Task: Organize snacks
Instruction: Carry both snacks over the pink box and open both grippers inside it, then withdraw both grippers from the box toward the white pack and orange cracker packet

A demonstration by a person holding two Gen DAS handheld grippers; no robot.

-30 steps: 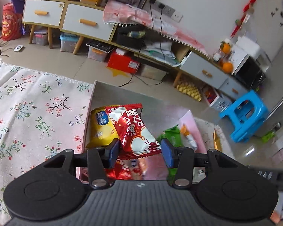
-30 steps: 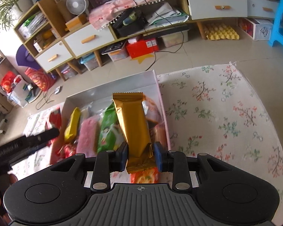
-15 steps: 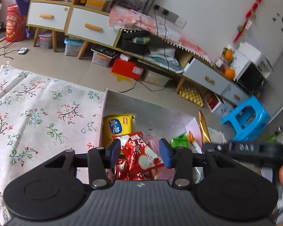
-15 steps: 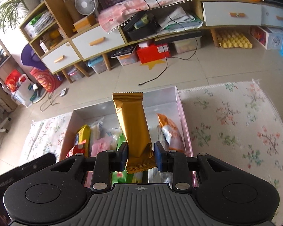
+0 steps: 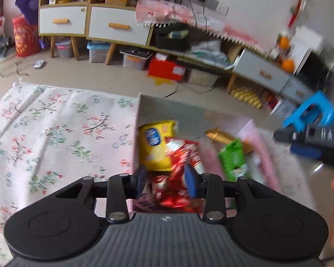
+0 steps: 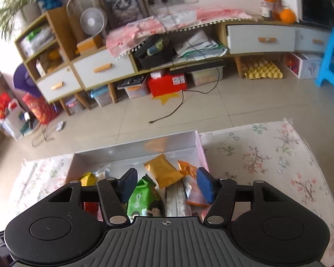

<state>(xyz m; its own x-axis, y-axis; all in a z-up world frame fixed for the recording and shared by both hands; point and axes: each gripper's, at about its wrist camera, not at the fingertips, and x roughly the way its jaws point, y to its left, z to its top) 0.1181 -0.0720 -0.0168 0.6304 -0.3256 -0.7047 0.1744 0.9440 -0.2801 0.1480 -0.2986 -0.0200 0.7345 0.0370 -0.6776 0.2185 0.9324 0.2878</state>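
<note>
Right claw (image 6: 165, 183) is spread wide now, nothing pinched between its blue pads. Its jaws have just been opening, and the gold bar (image 6: 164, 171) it was carrying half a second ago has gone out of them and is lying in the box (image 6: 135, 148), leaning across the other packets with its top end toward the far wall. From the left camera the same gold bar (image 5: 222, 136) pokes out behind the green packet (image 5: 232, 158), so it's properly inside and not hanging over the rim. So that's one more snack put away, and I'd say the right hand is free for the next one.

Left claw (image 5: 165, 179) is the opposite story: jaws only partly apart, and the red packet (image 5: 180, 164) sits right between the pads. It's a bit blurry, so I can't say for sure they're actually pressing it, but it looks like a pinch or very nearly one. They've drawn in a little over the last second. The red packet is over the near left corner of the box, on top of the yellow bag (image 5: 155, 146).

Around that: in the right camera's view, the green packet (image 6: 144, 200) and an orange packet (image 6: 187, 169) lie next to the gold bar. The box sits on a flowered cloth (image 6: 267, 155), which stretches out on both sides.
</note>
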